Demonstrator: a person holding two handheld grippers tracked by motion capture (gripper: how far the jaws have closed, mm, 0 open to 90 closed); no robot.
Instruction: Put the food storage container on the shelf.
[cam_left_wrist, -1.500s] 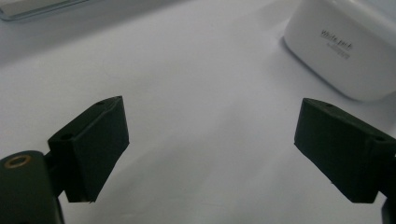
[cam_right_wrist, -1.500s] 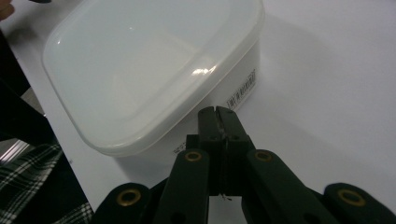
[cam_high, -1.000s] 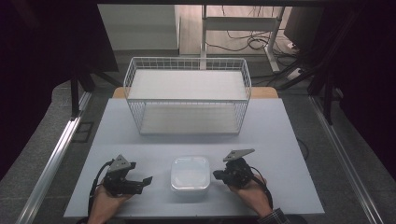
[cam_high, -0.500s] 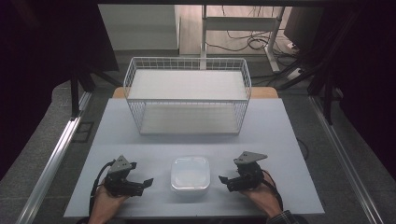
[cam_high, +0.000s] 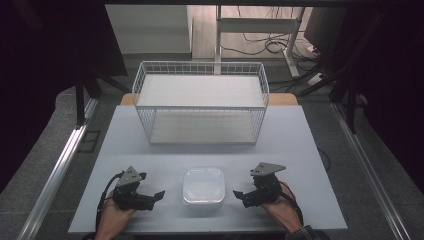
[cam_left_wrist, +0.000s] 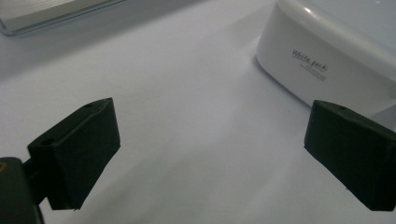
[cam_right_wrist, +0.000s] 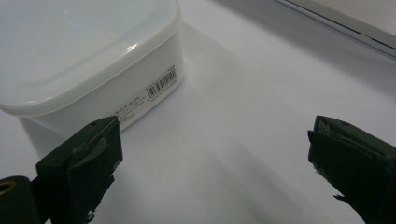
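The pale desk (cam_high: 150, 145) is carrying a lidded white plastic container (cam_high: 203, 186), likely light, rigid, slippery; left tool (cam_high: 155, 194) and right tool (cam_high: 239, 194) are flanking it, both gaping empty; opposite side walls are offering the best hold.

Before us, our lidded white plastic container (cam_high: 203, 186), upright near the table's (cam_high: 300, 150) front edge.

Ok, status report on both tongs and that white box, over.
Left tongs open, empty. Right tongs open, empty. White box lidded, sits on the table between them, untouched. Wire basket farther back, nothing in the way.
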